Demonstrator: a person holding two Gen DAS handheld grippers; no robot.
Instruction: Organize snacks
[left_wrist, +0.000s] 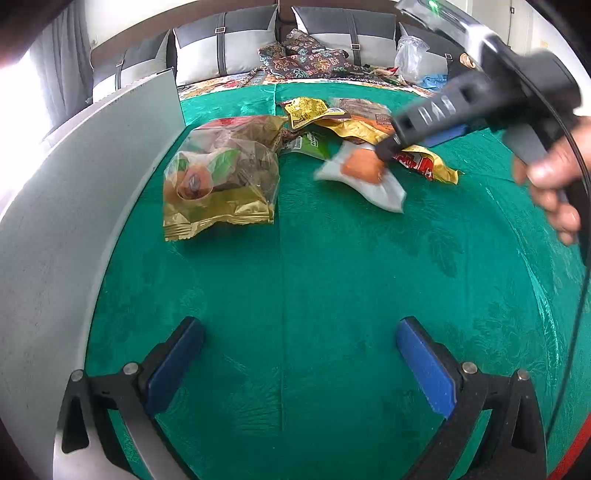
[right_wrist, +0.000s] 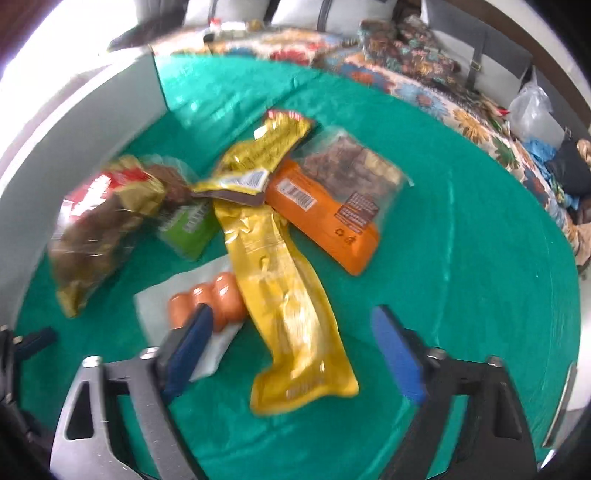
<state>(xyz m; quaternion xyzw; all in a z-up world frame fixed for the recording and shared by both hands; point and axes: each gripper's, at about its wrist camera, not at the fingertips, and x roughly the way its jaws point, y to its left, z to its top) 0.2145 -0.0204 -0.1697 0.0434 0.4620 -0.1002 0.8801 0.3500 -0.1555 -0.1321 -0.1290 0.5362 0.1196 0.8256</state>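
Several snack packs lie on the green cloth (left_wrist: 332, 277). A clear and gold bag (left_wrist: 221, 177) lies left, also in the right wrist view (right_wrist: 99, 229). A white pack of orange sausages (left_wrist: 364, 175) sits mid-table, and shows in the right wrist view (right_wrist: 207, 302). A long yellow pack (right_wrist: 284, 295), an orange pack (right_wrist: 325, 218), a green pack (right_wrist: 188, 229) and a gold pack (right_wrist: 266, 147) lie around it. My left gripper (left_wrist: 299, 343) is open and empty, low over bare cloth. My right gripper (right_wrist: 295, 332) is open over the yellow pack, its left finger (right_wrist: 192, 339) above the sausage pack.
A grey wall of a box or board (left_wrist: 92, 184) curves along the left side. A patterned sofa with cushions (left_wrist: 306, 55) and a plastic bag (right_wrist: 532, 107) lies behind the table.
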